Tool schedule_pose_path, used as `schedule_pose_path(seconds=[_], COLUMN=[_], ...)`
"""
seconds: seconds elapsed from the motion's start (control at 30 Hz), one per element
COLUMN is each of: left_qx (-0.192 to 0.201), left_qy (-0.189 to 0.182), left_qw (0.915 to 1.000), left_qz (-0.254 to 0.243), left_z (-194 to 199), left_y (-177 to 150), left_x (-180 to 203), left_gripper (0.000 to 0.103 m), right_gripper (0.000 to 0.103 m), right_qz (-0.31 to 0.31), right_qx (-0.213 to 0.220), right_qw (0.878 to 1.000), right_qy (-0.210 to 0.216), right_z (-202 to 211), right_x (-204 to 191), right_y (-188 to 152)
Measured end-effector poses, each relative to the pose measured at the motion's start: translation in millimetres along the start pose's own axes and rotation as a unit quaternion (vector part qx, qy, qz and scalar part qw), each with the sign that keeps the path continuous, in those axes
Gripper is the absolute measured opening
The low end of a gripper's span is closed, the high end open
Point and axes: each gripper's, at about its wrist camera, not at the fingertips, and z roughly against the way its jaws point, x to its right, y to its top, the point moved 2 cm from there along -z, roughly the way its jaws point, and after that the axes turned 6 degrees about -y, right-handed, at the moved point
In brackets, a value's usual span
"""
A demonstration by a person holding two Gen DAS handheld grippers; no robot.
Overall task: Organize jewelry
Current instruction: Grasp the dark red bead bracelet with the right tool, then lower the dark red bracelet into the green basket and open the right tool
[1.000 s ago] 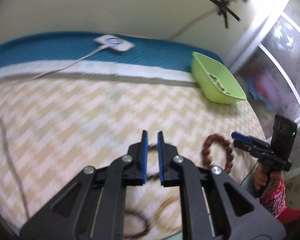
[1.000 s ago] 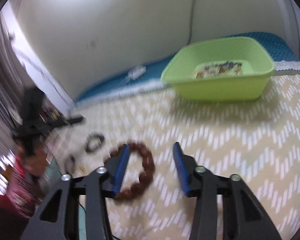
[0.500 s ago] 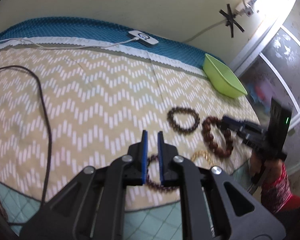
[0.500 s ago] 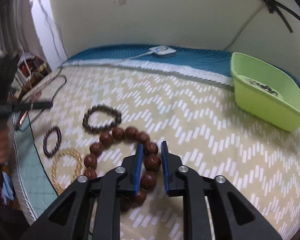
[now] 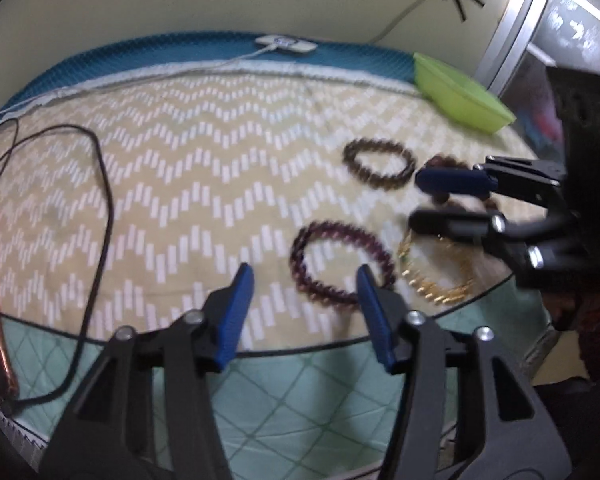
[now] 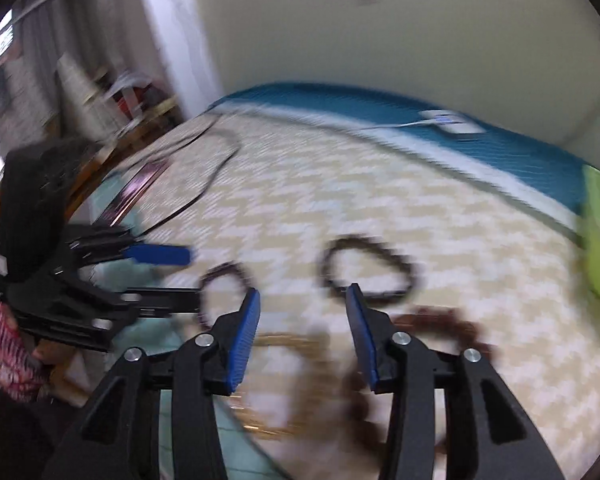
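Two grippers tilt downward over the bed edge: left gripper (image 5: 302, 286) opening, empty, purple bracelet (image 5: 342, 266) just ahead; right gripper (image 6: 302, 312) spread, empty, above gold bracelet (image 6: 284, 384).

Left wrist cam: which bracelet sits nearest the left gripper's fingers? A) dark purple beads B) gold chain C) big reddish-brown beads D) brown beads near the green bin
A: the dark purple bracelet lies just ahead of the left gripper, its near edge beside the right-hand finger; the gold one lies further right.
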Motion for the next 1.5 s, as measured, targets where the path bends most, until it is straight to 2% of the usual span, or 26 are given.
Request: schedule_pose_path(seconds=[0.03, 0.07, 0.1, 0.17, 0.43, 0.67, 0.73, 0.87, 1.03, 1.17, 1.27, 1.37, 1.43, 1.5], left_qx=[0.002, 0.003, 0.002, 0.003, 0.025, 0.061, 0.059, 0.039, 0.011, 0.003, 0.003, 0.010, 0.009, 0.002], left_qy=[0.011, 0.019, 0.021, 0.010, -0.020, -0.051, -0.061, -0.104, -0.152, -0.155, -0.142, -0.110, -0.093, -0.108], left_qw=[0.9999, 0.9997, 0.9997, 0.9999, 0.9994, 0.9961, 0.9952, 0.9926, 0.9858, 0.9832, 0.9843, 0.9889, 0.9918, 0.9909], left_qz=[-0.010, -0.015, -0.014, -0.005, 0.012, -0.040, -0.048, -0.049, -0.070, -0.097, -0.105, -0.099, -0.087, -0.080], left_z=[-1.3, -2.1, -3.7, -6.0, -0.4, 9.8, 2.5, -25.6, -68.4, -104.8, -131.8, -154.1, -159.9, -154.7], left_y=[-0.4, 0.3, 2.1, 7.9, 45.2, 100.7, 114.5, 148.8, 198.5, 236.9, 261.5, 278.1, 276.4, 264.9], left_x=[1.0, 1.3, 0.1, -3.8, -4.6, 37.5, 48.7, 77.7, 135.6, 182.8, 209.1, 212.6, 203.0, 186.2], left_gripper=[0.031, 0.015, 0.007, 0.007, 0.007, 0.007, 0.007, 0.007, 0.007, 0.007, 0.008, 0.038, 0.038, 0.038], right_gripper=[0.010, 0.000, 0.000, 0.000, 0.000, 0.000, 0.000, 0.000, 0.000, 0.000, 0.000, 0.000, 0.000, 0.000], right_qz=[0.007, 0.018, 0.026, 0.041, -0.003, -0.044, -0.056, -0.090, -0.145, -0.186, -0.231, -0.282, -0.304, -0.323], right_qx=[-0.007, -0.022, -0.023, -0.018, 0.006, 0.068, 0.080, 0.099, 0.123, 0.138, 0.143, 0.150, 0.145, 0.163], right_qw=[1.000, 1.000, 0.999, 0.999, 1.000, 0.995, 0.993, 0.988, 0.974, 0.959, 0.947, 0.926, 0.915, 0.910], right_qy=[0.001, -0.005, -0.010, -0.025, -0.025, -0.052, -0.061, -0.082, -0.123, -0.164, -0.172, -0.200, -0.222, -0.204], right_z=[-4.4, -14.7, -19.3, -23.7, -7.0, 38.1, 46.7, 65.3, 97.5, 121.2, 128.1, 123.1, 119.7, 125.0], right_x=[-6.5, -12.9, -15.8, -17.9, 8.9, 46.8, 58.2, 92.2, 153.6, 209.1, 254.1, 297.8, 311.7, 311.7], right_y=[-1.2, -1.2, -1.3, 4.6, 17.9, 32.3, 32.2, 26.1, 8.1, -3.5, -10.4, -10.7, -13.1, -22.7])
